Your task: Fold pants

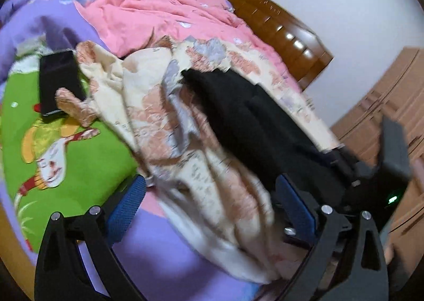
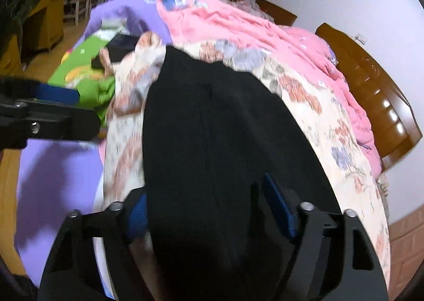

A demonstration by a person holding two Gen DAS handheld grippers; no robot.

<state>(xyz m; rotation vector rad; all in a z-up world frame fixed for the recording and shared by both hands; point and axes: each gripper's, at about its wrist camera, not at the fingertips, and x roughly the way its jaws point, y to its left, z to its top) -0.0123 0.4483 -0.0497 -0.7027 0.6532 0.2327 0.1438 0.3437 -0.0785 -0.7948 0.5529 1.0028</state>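
Observation:
The black pants [image 2: 212, 147] lie lengthwise on a cream floral quilt [image 2: 312, 105] on the bed. In the right wrist view my right gripper [image 2: 212, 211] is open, its blue-padded fingers [image 2: 278, 208] on either side of the near end of the pants, which fills the gap between them. In the left wrist view the pants [image 1: 254, 120] lie to the right, and my left gripper [image 1: 212, 203] is open over the floral quilt [image 1: 164, 115], left of the pants. The left gripper also shows at the left edge of the right wrist view [image 2: 53, 113].
A black phone-like slab [image 1: 59, 81] lies on a green cartoon sheet [image 1: 79, 147]. A pink duvet [image 1: 148, 17] is heaped behind. A wooden headboard [image 1: 281, 28] and wooden wardrobe [image 1: 392, 105] stand right. A chair [image 2: 79, 7] stands far left.

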